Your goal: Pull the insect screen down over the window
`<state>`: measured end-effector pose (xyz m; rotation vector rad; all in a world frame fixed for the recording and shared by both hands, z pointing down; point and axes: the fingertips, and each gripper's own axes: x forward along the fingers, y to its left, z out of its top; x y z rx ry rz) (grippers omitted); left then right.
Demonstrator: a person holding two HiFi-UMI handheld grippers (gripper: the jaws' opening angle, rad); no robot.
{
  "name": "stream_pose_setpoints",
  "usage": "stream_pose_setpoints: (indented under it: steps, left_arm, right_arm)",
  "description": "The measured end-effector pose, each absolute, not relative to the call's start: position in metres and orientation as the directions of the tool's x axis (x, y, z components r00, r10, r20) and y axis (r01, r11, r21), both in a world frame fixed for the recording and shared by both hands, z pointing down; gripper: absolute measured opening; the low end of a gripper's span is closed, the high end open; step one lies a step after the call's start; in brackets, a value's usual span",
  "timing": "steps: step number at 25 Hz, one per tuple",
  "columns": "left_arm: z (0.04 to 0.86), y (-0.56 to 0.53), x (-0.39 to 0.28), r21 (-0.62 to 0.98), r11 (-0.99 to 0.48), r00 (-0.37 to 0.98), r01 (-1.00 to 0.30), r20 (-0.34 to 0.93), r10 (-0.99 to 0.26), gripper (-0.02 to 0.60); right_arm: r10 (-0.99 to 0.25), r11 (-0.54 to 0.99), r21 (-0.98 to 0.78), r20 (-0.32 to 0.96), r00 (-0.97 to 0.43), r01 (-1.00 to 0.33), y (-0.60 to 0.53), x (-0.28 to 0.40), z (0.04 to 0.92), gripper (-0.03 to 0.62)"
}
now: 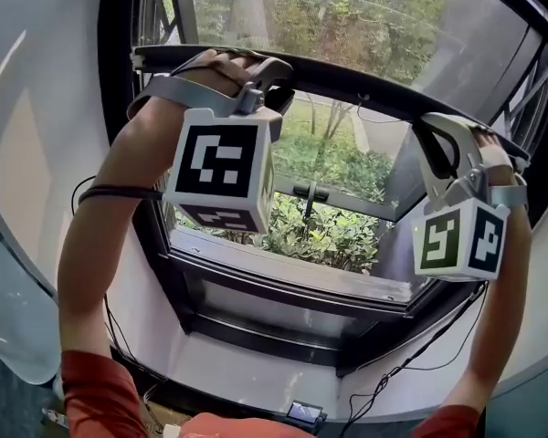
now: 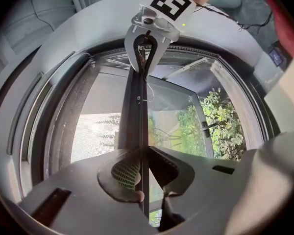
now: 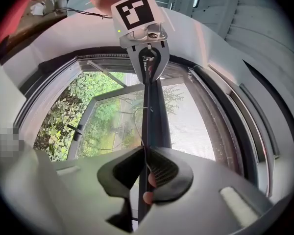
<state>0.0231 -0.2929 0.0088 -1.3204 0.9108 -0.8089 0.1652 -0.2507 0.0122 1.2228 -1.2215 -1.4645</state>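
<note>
The insect screen's dark pull bar (image 1: pixel 347 80) runs across the window, with the grey mesh (image 1: pixel 347 16) stretched above it. My left gripper (image 1: pixel 263 69) is shut on the bar near its left end, and my right gripper (image 1: pixel 438 137) is shut on it near the right end. In the left gripper view the bar (image 2: pixel 135 116) runs straight out from between the closed jaws of the left gripper (image 2: pixel 140 166), and mesh (image 2: pixel 95 131) lies on its left. In the right gripper view the right gripper (image 3: pixel 146 166) clamps the bar (image 3: pixel 151 111), with mesh (image 3: pixel 191 126) on its right.
Below the bar the glass casement (image 1: pixel 292 272) stands pushed outward, with a black handle (image 1: pixel 310 194) and green shrubs (image 1: pixel 329 235) beyond. A white sill (image 1: pixel 256 363) lies beneath. Black cables (image 1: pixel 411 359) trail from the grippers. A thin cord (image 1: pixel 363 109) hangs from the bar.
</note>
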Motion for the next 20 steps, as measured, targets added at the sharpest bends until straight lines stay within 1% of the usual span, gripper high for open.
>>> stream_pose_setpoints:
  steps: [4,5,7,12,20]
  left_arm:
    - [0.021,-0.296,0.022,-0.996,0.084,0.431,-0.022,-0.085,-0.898,0.052]
    - [0.024,-0.297,0.022,-0.996,0.089,0.427,-0.027,-0.092,-0.899,0.041]
    - [0.028,-0.298,0.023,-0.993,0.108,0.419,-0.036,-0.114,-0.901,0.032]
    - [0.032,-0.295,0.023,-0.987,0.153,0.404,-0.054,-0.162,-0.9,0.032]
    - [0.066,-0.295,0.024,-0.99,0.138,0.41,-0.032,-0.138,-0.901,0.032]
  right_arm:
    - [-0.976,-0.148,0.989,-0.143,-0.163,0.013,-0.255,0.165,0.028,0.048]
    - [-0.976,-0.148,0.989,-0.145,-0.165,0.009,-0.256,0.165,0.032,0.049]
    - [-0.973,-0.163,0.987,-0.161,-0.168,-0.002,-0.258,0.165,0.035,0.061]
    - [-0.969,-0.198,0.98,-0.199,-0.147,-0.018,-0.256,0.164,0.035,0.061]
    - [-0.983,-0.124,0.992,-0.124,-0.135,-0.014,-0.258,0.164,0.069,0.048]
